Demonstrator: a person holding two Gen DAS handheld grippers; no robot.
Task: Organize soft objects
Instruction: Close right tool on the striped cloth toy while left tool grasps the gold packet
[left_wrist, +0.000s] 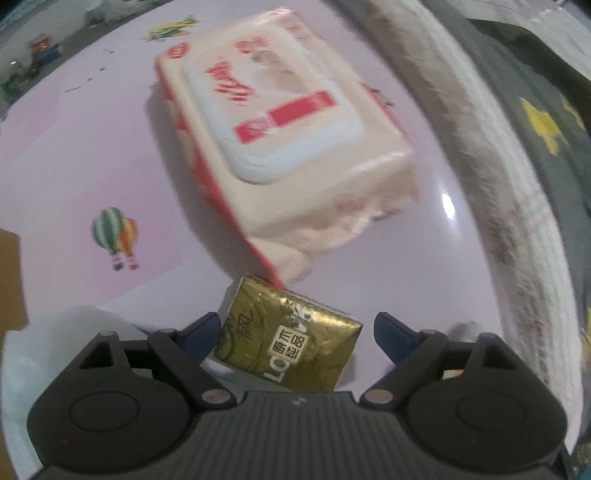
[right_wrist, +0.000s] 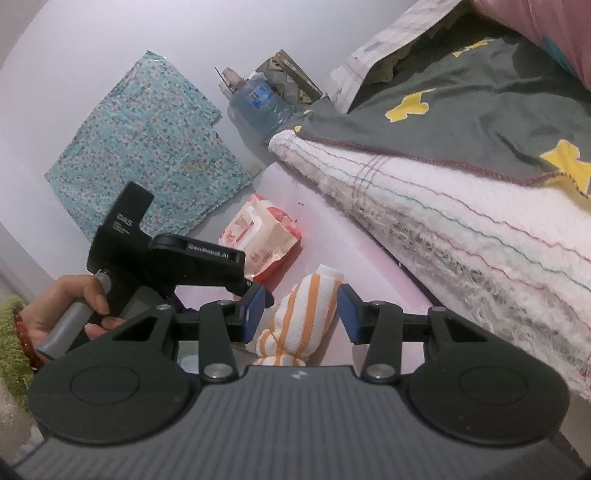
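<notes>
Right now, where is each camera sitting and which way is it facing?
Left wrist: on the left gripper, facing down at the gold tissue pack; open blue fingers show.
Right wrist: on the right gripper, angled down over the striped cloth; the left hand shows.
Shared: the wet-wipes pack.

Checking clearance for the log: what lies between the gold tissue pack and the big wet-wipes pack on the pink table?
Almost nothing: in the left wrist view the gold tissue pack sits right by the wet-wipes pack corner, with only a sliver of pink table.
</notes>
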